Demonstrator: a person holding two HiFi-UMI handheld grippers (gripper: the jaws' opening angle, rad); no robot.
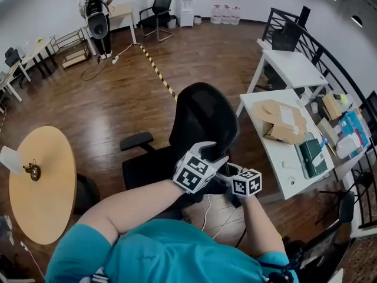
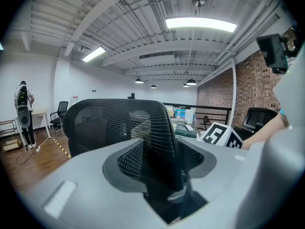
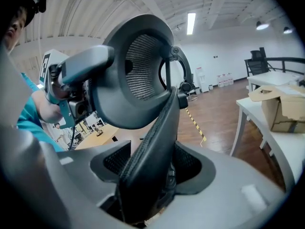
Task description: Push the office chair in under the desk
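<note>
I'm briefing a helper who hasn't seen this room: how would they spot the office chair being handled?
Find the white desk on the right carrying a cardboard box. Just left of it stands the black mesh-back office chair. Unlike the black chair by the far wall, it has the left gripper and right gripper clamped on its backrest.

Black office chair [image 1: 203, 119]: mesh back, padded armrests, upright. It stands just left of the desk [image 1: 285, 167], out in the open and not under it, back nearest the desk and seat pointing away. Desk: white, rectangular top, thin white legs, long side facing the chair.
</note>
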